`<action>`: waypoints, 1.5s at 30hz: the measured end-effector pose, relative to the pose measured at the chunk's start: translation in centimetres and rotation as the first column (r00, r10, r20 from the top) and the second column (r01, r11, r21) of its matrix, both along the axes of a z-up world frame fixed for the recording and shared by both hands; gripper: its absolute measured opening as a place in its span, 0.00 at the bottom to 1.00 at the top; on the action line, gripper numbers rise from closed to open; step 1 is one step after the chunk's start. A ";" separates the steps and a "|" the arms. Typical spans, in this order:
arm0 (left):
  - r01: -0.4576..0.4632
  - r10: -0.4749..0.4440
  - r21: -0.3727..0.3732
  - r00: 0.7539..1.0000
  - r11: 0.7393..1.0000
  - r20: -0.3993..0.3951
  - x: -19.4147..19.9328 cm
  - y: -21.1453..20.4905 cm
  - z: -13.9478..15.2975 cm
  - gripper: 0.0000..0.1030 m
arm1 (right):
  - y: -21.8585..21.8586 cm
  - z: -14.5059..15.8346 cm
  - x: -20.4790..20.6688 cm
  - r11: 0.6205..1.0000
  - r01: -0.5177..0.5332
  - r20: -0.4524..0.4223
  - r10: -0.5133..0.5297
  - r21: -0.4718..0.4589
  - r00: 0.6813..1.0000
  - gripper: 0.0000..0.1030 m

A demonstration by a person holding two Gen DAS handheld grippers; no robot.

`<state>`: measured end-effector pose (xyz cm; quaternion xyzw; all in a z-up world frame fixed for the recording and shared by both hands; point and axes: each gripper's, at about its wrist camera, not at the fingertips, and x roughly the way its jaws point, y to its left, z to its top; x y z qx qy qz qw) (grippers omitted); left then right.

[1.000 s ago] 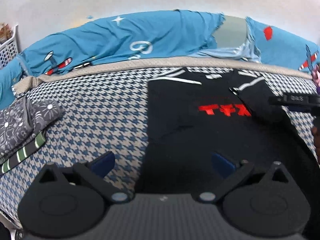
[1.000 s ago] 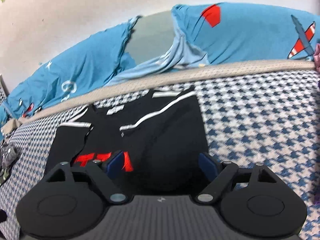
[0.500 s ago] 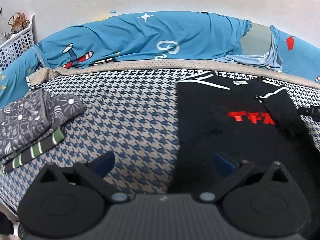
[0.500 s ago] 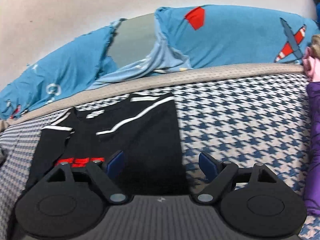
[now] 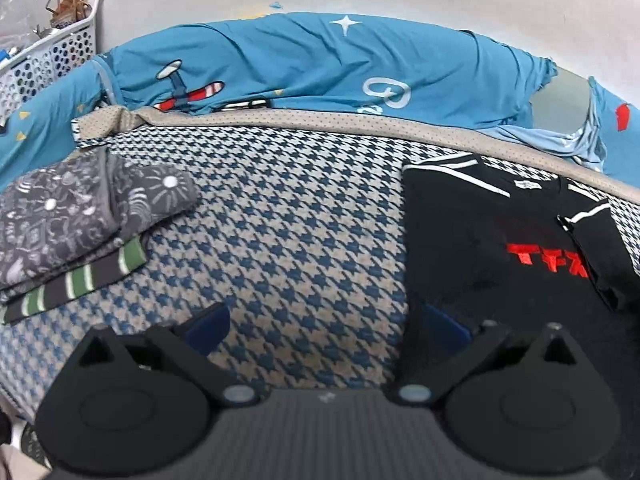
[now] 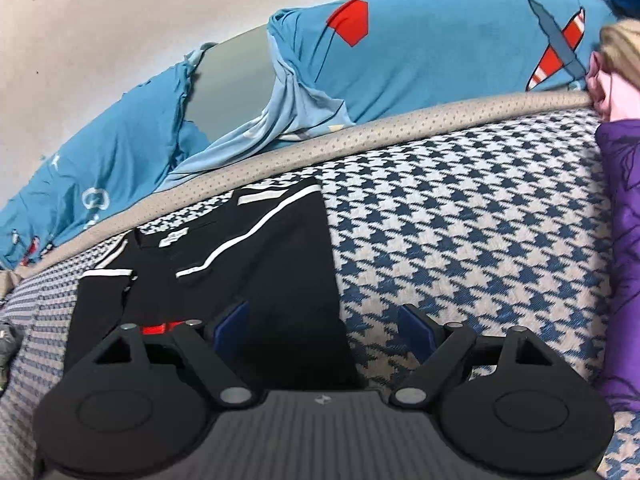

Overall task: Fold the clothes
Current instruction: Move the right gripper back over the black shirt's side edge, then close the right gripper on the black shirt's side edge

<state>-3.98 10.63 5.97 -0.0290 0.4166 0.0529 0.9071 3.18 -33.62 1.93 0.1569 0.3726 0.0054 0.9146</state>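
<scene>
On the bed [image 5: 304, 240], spread with a blue-and-cream houndstooth cover, a black shirt [image 5: 472, 248] is laid flat, collar toward the far edge and red lettering [image 5: 548, 262] across the chest. One sleeve is already turned inward over the body, a white stripe running along it, so the narrowing fold looks partly done while the lower half is not yet brought up.

In the left wrist view, the left tool [image 5: 324, 322] is seen held above the cover, jaws spread wide with nothing between them; the shirt's left edge is lined up near its right finger. That placement reads as an approach to the near hem or side, though contact cannot be confirmed.

In the right wrist view, the right tool [image 6: 324, 326] is likewise held wide open and empty, straddling the shirt's [image 6: 240, 264] right edge, one finger over black cloth and the other over bare cover. The pairing suggests both sides are to be gripped together so the cloth lifts evenly.

To the far left, a folded grey patterned garment [image 5: 80, 216] is stacked on a striped one [image 5: 80, 284], probably finished pieces kept clear of the working area. A white basket [image 5: 48, 60] is glimpsed beyond. At the right edge, purple fabric [image 6: 620, 240] is waiting, possibly next in line. Blue printed bedding [image 5: 320, 68] is bunched against the wall.
</scene>
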 end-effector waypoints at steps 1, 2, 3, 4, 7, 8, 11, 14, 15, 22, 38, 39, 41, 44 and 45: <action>0.007 -0.007 -0.010 1.000 1.000 0.003 0.0 0.0 -0.6 1.00 | -0.1 0.1 -0.1 1.000 -0.010 0.005 0.010 0.007 1.000 0.79; 0.012 -0.012 -0.020 1.000 1.000 0.000 0.1 0.1 -1.3 1.00 | -0.2 0.2 -0.2 1.000 -0.021 0.013 0.021 0.008 1.000 0.79; 0.012 -0.012 -0.026 1.000 1.000 -0.011 0.4 0.1 -1.8 1.00 | -0.2 0.2 -0.3 1.000 -0.030 0.019 0.030 0.006 0.999 0.79; 0.010 -0.010 -0.031 1.000 0.999 -0.023 0.7 0.0 -2.2 1.00 | -0.2 0.2 -0.3 0.999 -0.037 0.018 0.037 0.001 0.999 0.79; 0.027 -0.028 -0.045 0.999 0.999 -0.027 1.4 -0.4 -2.7 1.00 | -0.1 -0.1 -0.2 0.999 -0.051 0.002 0.051 -0.016 0.999 0.79; 0.044 -0.045 -0.042 0.999 0.998 -0.020 1.4 -0.7 -2.7 1.00 | -0.1 -0.3 -0.2 0.998 -0.053 -0.004 0.053 -0.025 0.999 0.79; 0.086 -0.087 -0.026 0.996 0.996 -0.010 1.9 -1.9 -3.0 1.00 | 0.0 -0.8 0.3 0.998 -0.050 -0.013 0.049 -0.042 0.999 0.79; 0.109 -0.109 -0.034 0.994 0.994 -0.022 2.7 -2.6 -3.6 1.00 | 0.0 -1.6 1.1 0.998 -0.043 -0.022 0.042 -0.041 0.999 0.79; 0.110 -0.111 -0.042 0.994 0.993 -0.023 2.8 -2.7 -3.7 1.00 | 0.0 -1.8 1.3 0.998 -0.043 -0.025 0.042 -0.037 0.999 0.79; 0.136 -0.137 -0.050 0.991 0.989 -0.007 3.7 -3.8 -3.8 1.00 | 1.1 -2.7 1.8 0.988 -0.114 0.012 0.116 -0.100 0.993 0.61; 0.191 -0.192 -0.026 0.981 0.981 -0.028 4.4 -5.6 -4.9 1.00 | 2.6 -3.0 1.9 0.981 -0.137 0.067 0.147 -0.140 0.987 0.14; 0.189 -0.190 -0.020 0.981 0.982 -0.030 4.4 -5.6 -5.0 1.00 | 2.6 -3.0 1.9 0.983 -0.131 0.067 0.140 -0.129 0.988 0.13; 0.185 -0.185 -0.016 0.982 0.983 -0.032 4.4 -5.5 -5.0 1.00 | 3.0 -2.7 1.8 0.982 -0.127 0.068 0.138 -0.142 0.988 0.12; 0.181 -0.181 -0.015 0.983 0.983 -0.031 4.2 -5.2 -5.0 1.00 | 3.5 -2.1 1.5 0.979 -0.126 0.084 0.141 -0.160 0.986 0.12; 0.180 -0.180 -0.011 0.983 0.984 -0.030 4.1 -5.1 -5.0 1.00 | 3.6 -1.9 1.4 0.979 -0.125 0.091 0.140 -0.161 0.986 0.12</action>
